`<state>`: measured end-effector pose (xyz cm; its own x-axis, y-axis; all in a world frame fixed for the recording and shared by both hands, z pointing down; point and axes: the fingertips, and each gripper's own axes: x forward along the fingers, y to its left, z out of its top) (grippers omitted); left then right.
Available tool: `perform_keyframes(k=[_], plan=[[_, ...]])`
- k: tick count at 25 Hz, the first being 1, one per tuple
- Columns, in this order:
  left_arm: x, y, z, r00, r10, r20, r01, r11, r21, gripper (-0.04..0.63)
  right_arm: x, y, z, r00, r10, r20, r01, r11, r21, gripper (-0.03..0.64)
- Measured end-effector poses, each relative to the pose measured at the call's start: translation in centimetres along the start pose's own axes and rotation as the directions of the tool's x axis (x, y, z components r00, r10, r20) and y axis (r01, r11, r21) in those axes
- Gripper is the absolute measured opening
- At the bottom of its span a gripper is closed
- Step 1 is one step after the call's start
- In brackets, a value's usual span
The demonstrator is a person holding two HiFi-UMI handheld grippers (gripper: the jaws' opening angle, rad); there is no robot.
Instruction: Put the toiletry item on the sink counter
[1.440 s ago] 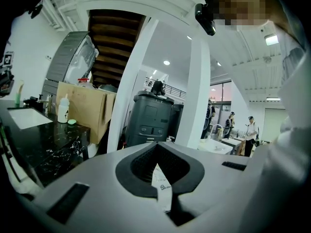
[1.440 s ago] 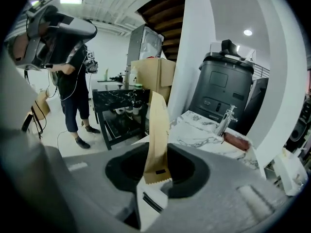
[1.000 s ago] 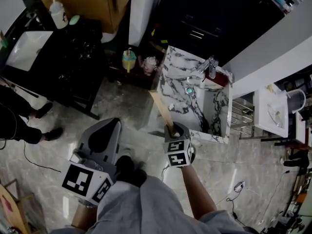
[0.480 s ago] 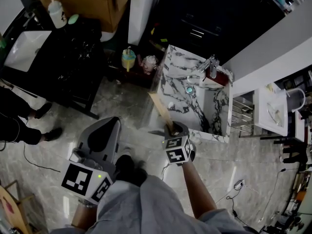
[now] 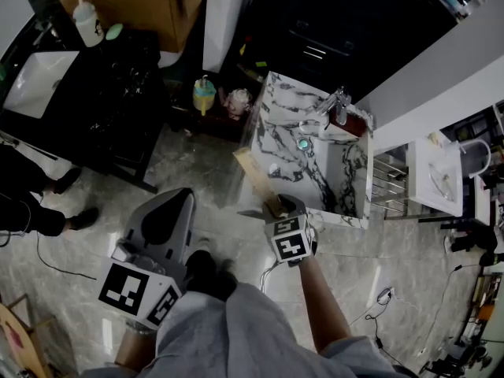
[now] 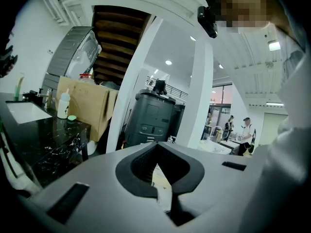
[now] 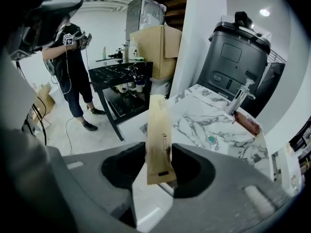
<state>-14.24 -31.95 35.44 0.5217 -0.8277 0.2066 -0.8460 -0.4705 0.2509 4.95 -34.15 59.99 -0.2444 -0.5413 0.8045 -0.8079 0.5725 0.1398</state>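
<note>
The toiletry item is a long tan packet [image 5: 256, 176], [image 7: 158, 140]. It stands between the jaws of my right gripper [image 5: 277, 205], [image 7: 159, 165] and points out over the near corner of the white marble sink counter [image 5: 283, 116], [image 7: 204, 110]. These jaws have just been opening; a gap shows on the packet's left side and the pads no longer press on it. My left gripper [image 5: 177, 203], [image 6: 163, 188] hangs low at the left, away from the counter. Its jaws are a narrow slit apart with nothing in them.
A chrome faucet [image 5: 335, 105], a teal drain [image 5: 305, 145] and a red-brown item [image 5: 358, 124] are on the counter. A black table [image 5: 118, 93] with a white basin [image 5: 39, 81] stands at the left, with a person [image 7: 68, 67] beside it.
The right gripper has shifted slightly and the packet's far end has swung a little to the left. The left gripper has stayed still.
</note>
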Motion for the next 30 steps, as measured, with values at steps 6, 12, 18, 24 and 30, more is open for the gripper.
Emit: perform_keyframes(k=[6, 12, 18, 24, 30], plan=[[0.2, -0.1, 0.1, 1.000, -0.008, 0.004, 0.008, 1.000, 0.000, 0.005, 0.0, 0.0, 0.4, 1.000, 0.012, 0.025, -0.012, 1.000, 0.008, 0.186], [0.4, -0.7, 0.2, 1.000, -0.021, 0.008, 0.021, 1.000, 0.004, 0.005, -1.0, -0.5, 0.7, 0.998, -0.006, 0.058, 0.001, 0.996, 0.086, 0.193], [0.7, -1.7, 0.4, 0.999, -0.046, 0.013, 0.046, 0.999, 0.019, 0.005, -2.6, -2.0, 1.7, 0.987, -0.062, 0.151, 0.035, 0.985, 0.172, 0.193], [1.2, -3.4, 0.9, 0.996, -0.082, 0.021, 0.081, 0.996, 0.038, 0.005, -6.1, -3.1, 3.8, 0.956, -0.109, 0.273, 0.039, 0.967, 0.250, 0.190], [1.7, -5.1, 1.4, 0.991, -0.129, 0.030, 0.127, 0.990, 0.064, 0.005, -10.5, -3.8, 6.0, 0.903, -0.160, 0.398, 0.028, 0.948, 0.316, 0.181]])
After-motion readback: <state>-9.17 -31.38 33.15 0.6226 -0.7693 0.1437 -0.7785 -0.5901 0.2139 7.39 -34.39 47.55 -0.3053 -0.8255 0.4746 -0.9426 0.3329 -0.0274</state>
